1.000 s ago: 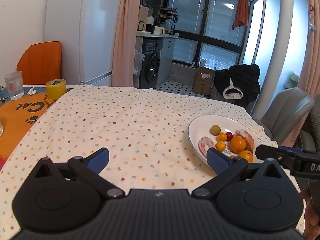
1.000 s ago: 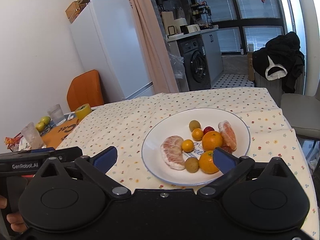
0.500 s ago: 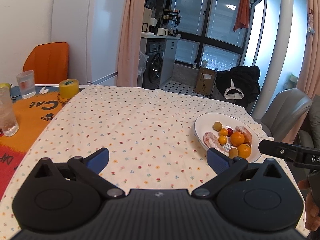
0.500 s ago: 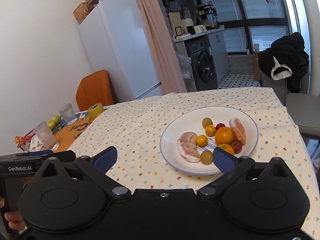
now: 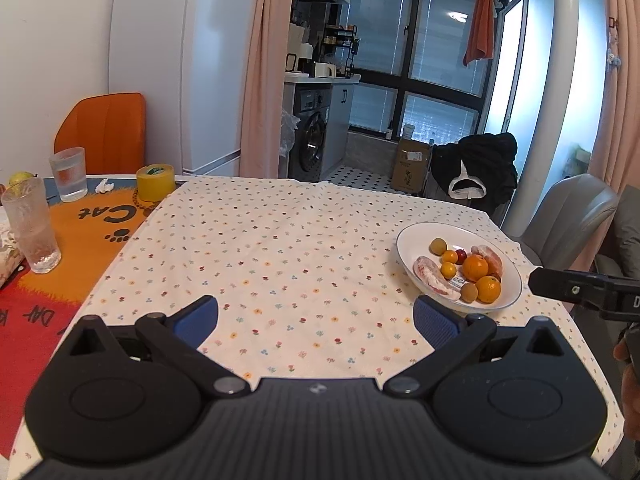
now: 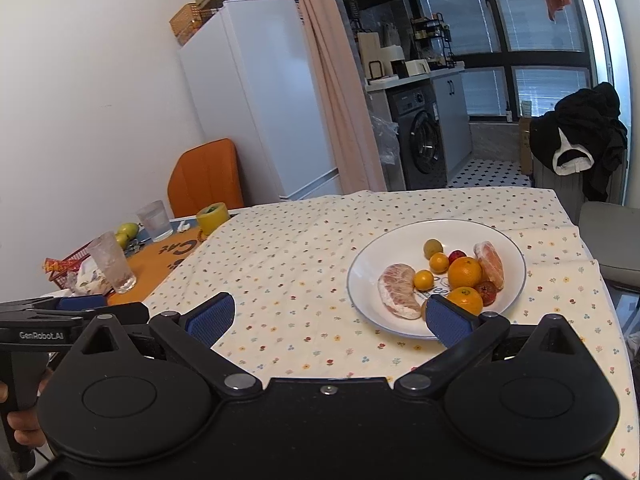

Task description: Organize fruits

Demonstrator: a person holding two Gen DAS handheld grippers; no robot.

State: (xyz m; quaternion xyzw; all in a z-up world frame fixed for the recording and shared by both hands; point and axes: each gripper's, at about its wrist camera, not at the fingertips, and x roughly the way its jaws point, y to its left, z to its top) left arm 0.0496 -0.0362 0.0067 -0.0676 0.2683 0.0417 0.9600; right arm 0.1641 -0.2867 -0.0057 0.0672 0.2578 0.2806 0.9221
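Two spread, empty grippers, left gripper [image 5: 316, 316] and right gripper [image 6: 327, 318], are hovering near the plate [image 6: 362, 276]; round oranges [image 6: 464, 272] are likely rolling if nudged.

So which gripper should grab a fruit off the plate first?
Probably the right gripper. It is open, and the plate of fruit lies just ahead of its right finger. The left gripper, also open, points at bare tablecloth, with the plate off to its right.
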